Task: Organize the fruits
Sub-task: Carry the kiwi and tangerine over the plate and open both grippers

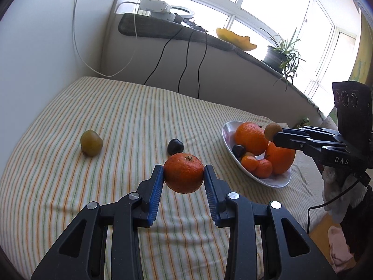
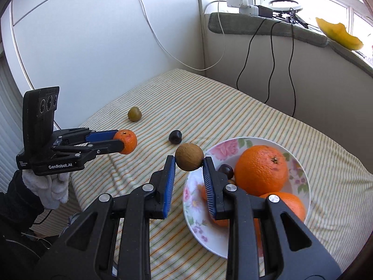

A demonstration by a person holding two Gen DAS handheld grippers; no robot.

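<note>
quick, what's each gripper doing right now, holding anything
Left gripper: closed on a mandarin, held clear of the striped cloth.
Right gripper: closed on a small brown kiwi, by the near rim of the bowl.

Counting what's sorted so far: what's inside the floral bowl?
The floral bowl holds two large oranges, small mandarins and a dark chestnut-like fruit. The right gripper covers part of the bowl.

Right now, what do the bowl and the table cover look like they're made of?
The bowl looks like glazed ceramic or melamine; I can't tell which: glossy white, printed pink flowers, a bright sheen on the rim. The table cover looks like soft woven cloth, possibly terry: matte, orange and green stripes, wrinkling and sagging over the edge.
</note>
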